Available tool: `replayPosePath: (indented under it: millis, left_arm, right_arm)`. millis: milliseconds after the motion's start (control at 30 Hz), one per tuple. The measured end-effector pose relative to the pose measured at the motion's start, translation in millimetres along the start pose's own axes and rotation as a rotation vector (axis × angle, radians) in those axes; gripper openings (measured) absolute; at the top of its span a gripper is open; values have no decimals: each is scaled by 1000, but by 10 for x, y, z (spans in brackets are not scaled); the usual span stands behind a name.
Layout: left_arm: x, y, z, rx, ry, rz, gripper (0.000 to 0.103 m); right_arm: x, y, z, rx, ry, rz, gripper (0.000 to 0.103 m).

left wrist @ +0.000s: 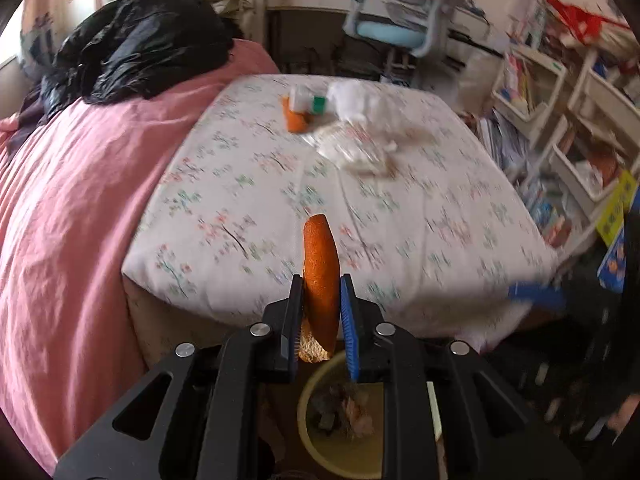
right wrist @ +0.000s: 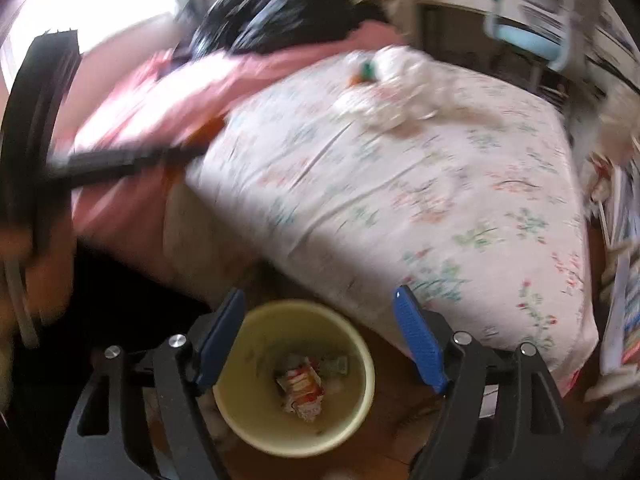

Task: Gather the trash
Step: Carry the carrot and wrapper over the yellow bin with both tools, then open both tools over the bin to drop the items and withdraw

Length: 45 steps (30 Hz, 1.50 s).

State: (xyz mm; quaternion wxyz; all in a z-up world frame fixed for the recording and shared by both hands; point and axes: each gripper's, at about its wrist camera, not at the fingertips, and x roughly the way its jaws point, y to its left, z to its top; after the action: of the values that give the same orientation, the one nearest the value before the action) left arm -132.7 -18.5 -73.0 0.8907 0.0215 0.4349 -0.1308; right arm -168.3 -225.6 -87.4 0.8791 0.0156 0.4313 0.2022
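Our left gripper [left wrist: 320, 280] clamps an orange peel [left wrist: 321, 264] above the yellow bin [right wrist: 294, 376]; right gripper [right wrist: 320, 312] gapes, holding nothing.

Floral bedsheet [left wrist: 280, 184] fills mid-frame in the left wrist view, a pink quilt [left wrist: 80, 200] sprawling down the left side. A black jacket [left wrist: 140, 44] is heaped on the quilt, upper left. Blue-grey desk chair [left wrist: 400, 20] top centre; white shelving [left wrist: 560, 92] crammed with books on the right.

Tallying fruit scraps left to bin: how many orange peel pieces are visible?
2. One peel piece is clamped in the left hand-held gripper; another lies on the bed by the wrappers. Others may be hidden.
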Motion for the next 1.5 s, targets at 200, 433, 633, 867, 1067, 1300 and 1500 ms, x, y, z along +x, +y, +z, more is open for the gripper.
replayPosePath:
  millis: [200,433,633,867,1067,1300,1500]
  left_arm:
    - [-1,-208,-203,72,40,-8,18]
    - [90,-453,-436,157,128,-34,18]
    - [324,-744,-676,313,279,-33,24]
    - [165,-582,-515,225,175,7,58]
    - [-57,-211,-280,44,9,92,77]
    - [-207,112,-166,-111,-73,129,85]
    - [-190,109,-181,-122,-78,135,87]
  right_arm:
    - [14,-202,71,106,-54,-11,76]
    - [-72,-209,19,117,-90,-45,78]
    - [-94,-242,7,120,-107,-62,78]
    - [-83,-298,-4,152,-117,-89,79]
    - [-56,-276,-4,155,-123,-102,80]
    - [-23,-231,5,135,-124,-105,83]
    - [-11,-215,8,130,-127,-107,83]
